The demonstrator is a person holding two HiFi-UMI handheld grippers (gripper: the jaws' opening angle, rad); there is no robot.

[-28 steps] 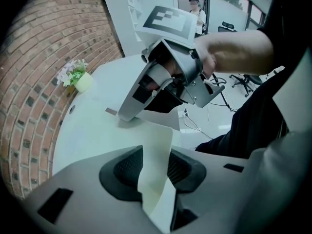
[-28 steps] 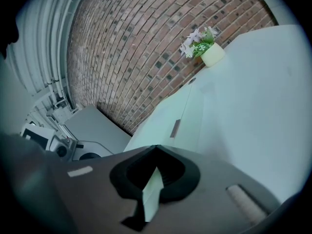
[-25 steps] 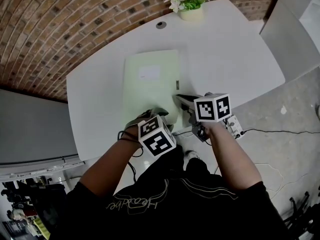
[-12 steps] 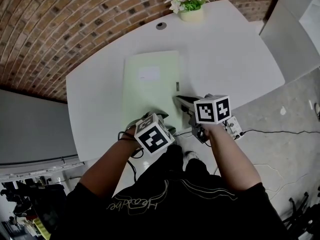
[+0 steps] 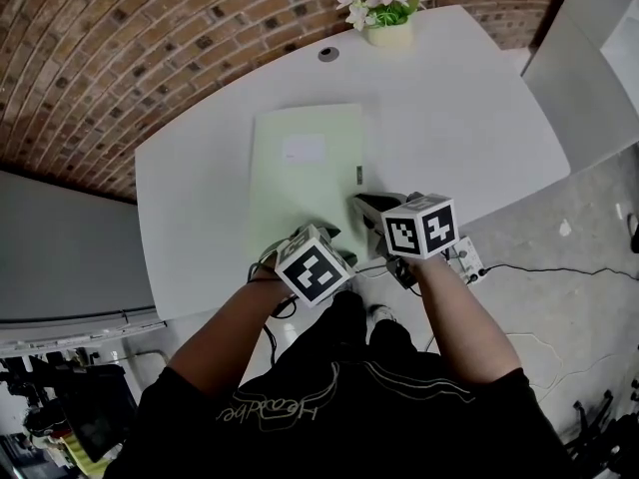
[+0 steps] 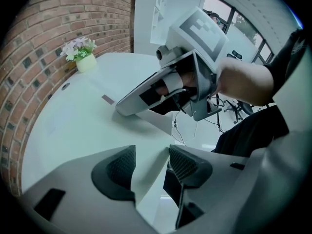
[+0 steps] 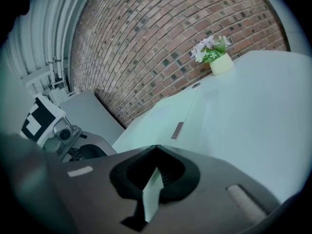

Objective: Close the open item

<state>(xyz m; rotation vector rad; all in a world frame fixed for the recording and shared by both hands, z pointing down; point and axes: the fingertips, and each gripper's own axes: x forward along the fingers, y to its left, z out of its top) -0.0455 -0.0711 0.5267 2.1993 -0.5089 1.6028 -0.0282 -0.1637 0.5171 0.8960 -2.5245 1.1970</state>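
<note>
Holding both forearms forward, side by side, low over the near edge of the table (image 5: pixel 469 118). Left gripper (image 6: pixel 152 162) sits at the near edge of the folder (image 5: pixel 305 173), jaws spread wide, gripping nothing, only tabletop showing between the pads. Right gripper (image 7: pixel 155 152) is just right of it, nose tilted down toward the table, jaws pressed together, empty. Folder lies flat and closed mid-table. Flower pot (image 5: pixel 384 13) at far edge.

Head view: folder (image 5: pixel 305 168) near edge, 6 o'clock, hidden under left hand-held gripper (image 5: pixel 321 236). Folder's white label (image 5: pixel 303 149) too small to read. Surface (image 5: pixel 200 198) near corner behind forearms (image 5: pixel 449 312). Right gripper view: surface runs off frame at 3 o'clock.
</note>
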